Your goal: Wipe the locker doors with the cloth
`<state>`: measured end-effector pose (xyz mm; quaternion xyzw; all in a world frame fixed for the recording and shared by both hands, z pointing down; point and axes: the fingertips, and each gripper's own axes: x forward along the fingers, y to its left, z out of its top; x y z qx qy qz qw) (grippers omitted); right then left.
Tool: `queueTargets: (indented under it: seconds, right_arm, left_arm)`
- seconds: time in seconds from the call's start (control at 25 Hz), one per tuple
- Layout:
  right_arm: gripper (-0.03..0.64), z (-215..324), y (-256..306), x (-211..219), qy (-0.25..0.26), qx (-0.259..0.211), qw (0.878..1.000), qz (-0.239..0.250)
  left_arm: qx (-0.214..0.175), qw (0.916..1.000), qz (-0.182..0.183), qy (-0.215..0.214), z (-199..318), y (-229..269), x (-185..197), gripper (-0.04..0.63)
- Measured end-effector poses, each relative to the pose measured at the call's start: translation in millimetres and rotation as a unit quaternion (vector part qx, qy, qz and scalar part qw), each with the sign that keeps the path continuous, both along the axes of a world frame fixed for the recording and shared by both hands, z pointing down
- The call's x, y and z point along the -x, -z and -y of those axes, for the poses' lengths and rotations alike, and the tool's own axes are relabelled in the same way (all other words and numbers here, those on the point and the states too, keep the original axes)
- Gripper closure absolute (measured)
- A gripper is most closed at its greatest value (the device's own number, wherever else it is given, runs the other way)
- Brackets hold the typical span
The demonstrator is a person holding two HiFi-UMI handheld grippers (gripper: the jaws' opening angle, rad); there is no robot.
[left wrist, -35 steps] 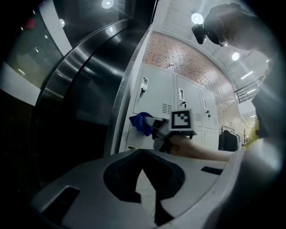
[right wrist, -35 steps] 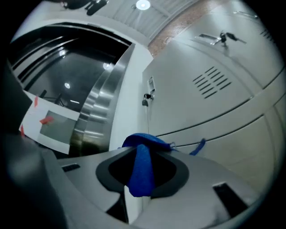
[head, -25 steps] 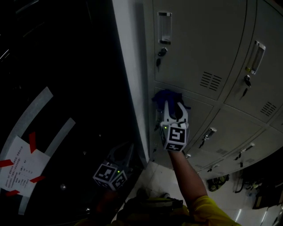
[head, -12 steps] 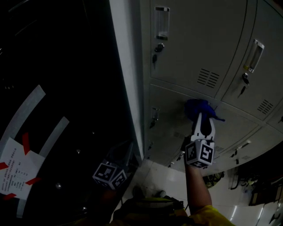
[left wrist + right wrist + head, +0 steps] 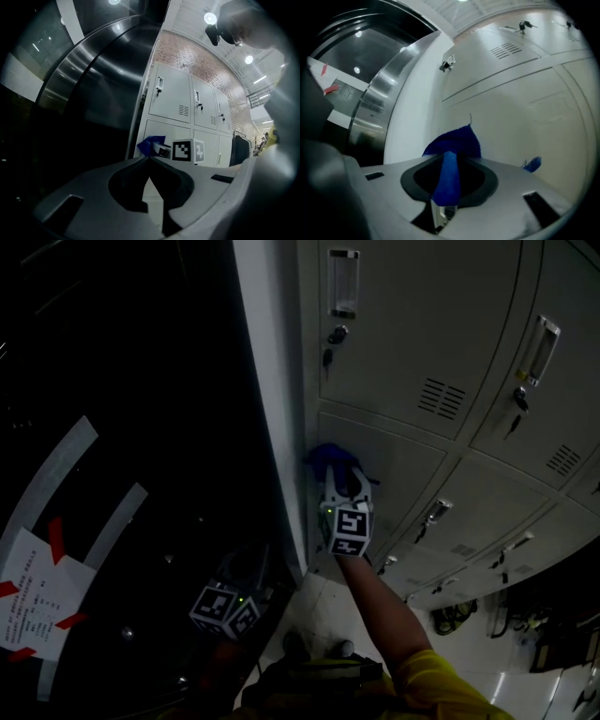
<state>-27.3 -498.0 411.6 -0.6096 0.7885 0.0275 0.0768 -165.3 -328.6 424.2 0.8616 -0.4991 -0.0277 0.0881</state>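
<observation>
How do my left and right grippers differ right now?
The right gripper clamps the blue cloth; the left gripper holds nothing. The right gripper is raised against a locker door; the left gripper hangs lower, beside the dark panel. Both have their jaws together.

A yellow sleeve [image 5: 441, 682]; pale grey left hand-held gripper [image 5: 149, 158] and right hand-held gripper [image 5: 342, 476], each bearing black-and-white marker cubes [image 5: 349, 532].

The locker doors [image 5: 403, 343] are smooth painted metal, not very shiny. The cloth [image 5: 457, 140] is soft blue fabric. The right gripper [image 5: 450, 157] is smooth, dull grey plastic. The dark wall [image 5: 141, 399] is glossy like glass. The floor [image 5: 323, 615] tiles shine.
</observation>
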Motion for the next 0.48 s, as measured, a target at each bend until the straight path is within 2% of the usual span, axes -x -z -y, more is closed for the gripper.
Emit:
queueTargets:
  seconds: [0.12, 0.24, 0.36, 0.48]
  right_arm:
    - [0.520, -35.7, 5.4, -87.8, -0.064, -0.014, 0.998, 0.016]
    - [0.520, -70.7, -4.9, -181.1, -0.138, 0.001, 0.990, 0.022]
    - [0.522, -78.5, -5.9, -209.4, -0.166, 0.011, 0.986, 0.029]
    - [0.522, -79.3, -5.2, -197.6, -0.165, 0.007, 0.984, 0.059]
  left_arm:
    - [0.000, 0.9999, 0.001, -0.012, 2.7, -0.5, -9.7, 0.595]
    - [0.000, 0.9997, 0.003, -0.025, 6.4, -2.6, -20.2, 0.595]
    - [0.004, 0.9993, 0.005, -0.037, 13.0, -6.4, -31.0, 0.595]
    - [-0.005, 0.9989, 0.001, -0.047, 13.5, 1.0, -40.6, 0.595]
